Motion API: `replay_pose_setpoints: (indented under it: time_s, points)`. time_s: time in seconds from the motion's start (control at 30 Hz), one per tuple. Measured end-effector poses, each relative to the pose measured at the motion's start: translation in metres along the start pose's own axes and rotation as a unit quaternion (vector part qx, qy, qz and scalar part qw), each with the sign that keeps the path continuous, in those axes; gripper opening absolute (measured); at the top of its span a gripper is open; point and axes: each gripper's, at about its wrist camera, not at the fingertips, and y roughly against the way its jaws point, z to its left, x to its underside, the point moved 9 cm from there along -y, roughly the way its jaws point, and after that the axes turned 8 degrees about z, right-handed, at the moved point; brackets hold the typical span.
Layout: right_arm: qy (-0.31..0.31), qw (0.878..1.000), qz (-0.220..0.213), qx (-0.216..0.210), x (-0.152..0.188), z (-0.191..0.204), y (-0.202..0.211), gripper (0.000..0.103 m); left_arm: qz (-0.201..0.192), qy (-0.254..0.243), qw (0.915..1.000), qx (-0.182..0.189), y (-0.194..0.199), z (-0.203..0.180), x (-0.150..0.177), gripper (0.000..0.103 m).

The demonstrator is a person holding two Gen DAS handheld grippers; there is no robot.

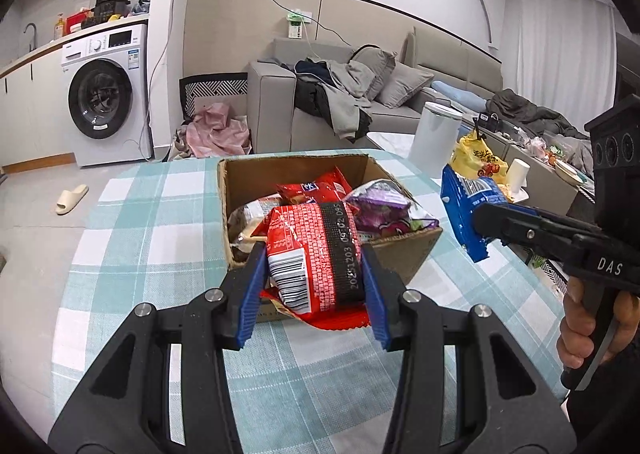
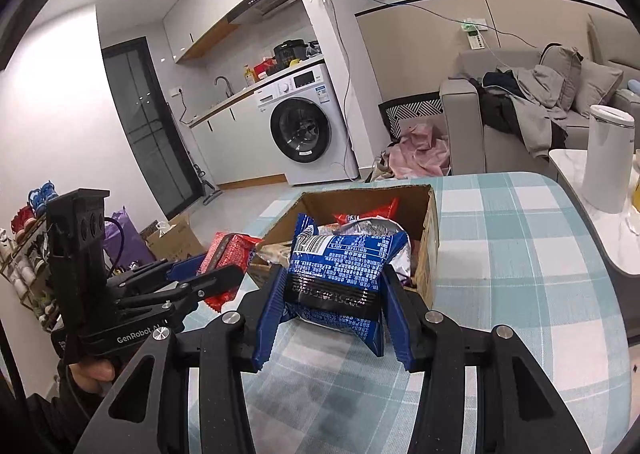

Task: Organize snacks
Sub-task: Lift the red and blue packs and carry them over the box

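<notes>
Now both packets are up: the left gripper (image 1: 314, 274) has its fingers clamped on the red packet (image 1: 316, 254) at centre frame, the right gripper (image 2: 332, 310) on the blue packet (image 2: 344, 266), both before the cardboard box (image 1: 404, 250). Best carry each clear over the rim, then let go low.

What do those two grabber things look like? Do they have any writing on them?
Both are black, with two V-shaped arms joined by shiny silver bolts. The left gripper and right gripper have ridged blue fingers. Each has a pistol-style handle and a boxy black block on top. White letters read "DAS" and "GenRobot". A dark sleeve shows.
</notes>
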Motion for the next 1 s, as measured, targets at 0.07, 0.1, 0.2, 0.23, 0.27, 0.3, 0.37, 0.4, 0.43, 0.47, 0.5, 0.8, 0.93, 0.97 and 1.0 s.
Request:
replay_pose_setpoints:
  time_s: [0.07,0.1,0.2,0.23,0.27,0.3,0.37,0.4,0.43,0.47,0.5,0.8,0.93,0.97,1.0]
  points:
    - [0.0,1.0,-0.002,0.002,-0.003,0.001,-0.001,0.047,-0.002,0.0,1.0,-0.004,-0.003,0.001,-0.005,0.042]
    - [0.0,1.0,-0.003,0.002,-0.005,0.002,-0.001,0.047,-0.002,0.0,1.0,-0.006,-0.004,0.002,-0.007,0.042]
    - [0.0,1.0,-0.003,0.003,-0.012,0.003,-0.003,0.047,-0.005,0.003,1.0,-0.007,-0.006,0.004,-0.013,0.042]
    - [0.0,1.0,-0.004,0.005,-0.015,0.003,-0.004,0.047,-0.006,0.004,0.9999,-0.008,-0.006,0.005,-0.015,0.042]
    - [0.0,1.0,-0.004,0.005,-0.016,0.004,-0.005,0.047,-0.006,0.005,0.9999,-0.009,-0.007,0.006,-0.017,0.042]
    - [0.001,1.0,-0.004,0.005,-0.018,0.005,-0.006,0.047,-0.007,0.006,0.9999,-0.009,-0.008,0.006,-0.02,0.042]
    - [0.0,1.0,-0.003,0.005,-0.021,0.005,-0.008,0.047,-0.009,0.006,0.9999,-0.012,-0.01,0.007,-0.022,0.042]
    - [0.0,1.0,-0.002,0.008,-0.023,0.006,-0.009,0.047,-0.01,0.006,0.9999,-0.013,-0.012,0.008,-0.023,0.042]
    - [-0.001,1.0,-0.002,0.008,-0.024,0.006,-0.011,0.047,-0.01,0.006,0.9998,-0.014,-0.013,0.008,-0.024,0.042]
    - [-0.003,1.0,-0.003,0.006,-0.026,0.006,-0.012,0.047,-0.01,0.006,0.9998,-0.014,-0.015,0.008,-0.026,0.042]
    - [-0.005,1.0,-0.003,0.005,-0.026,0.005,-0.013,0.047,-0.011,0.004,0.9998,-0.015,-0.016,0.008,-0.027,0.042]
    - [-0.018,1.0,0.0,0.015,-0.04,-0.005,-0.021,0.047,-0.007,0.002,0.9997,-0.022,-0.033,0.01,-0.036,0.042]
    - [-0.026,1.0,0.004,0.016,-0.044,-0.01,-0.026,0.047,-0.006,0.007,0.9997,-0.023,-0.042,0.013,-0.04,0.042]
    - [-0.027,0.999,0.004,0.017,-0.046,-0.011,-0.027,0.047,-0.005,0.008,0.9997,-0.024,-0.044,0.014,-0.041,0.042]
    - [-0.027,0.999,0.005,0.017,-0.048,-0.011,-0.029,0.047,-0.004,0.009,0.9997,-0.023,-0.046,0.015,-0.042,0.042]
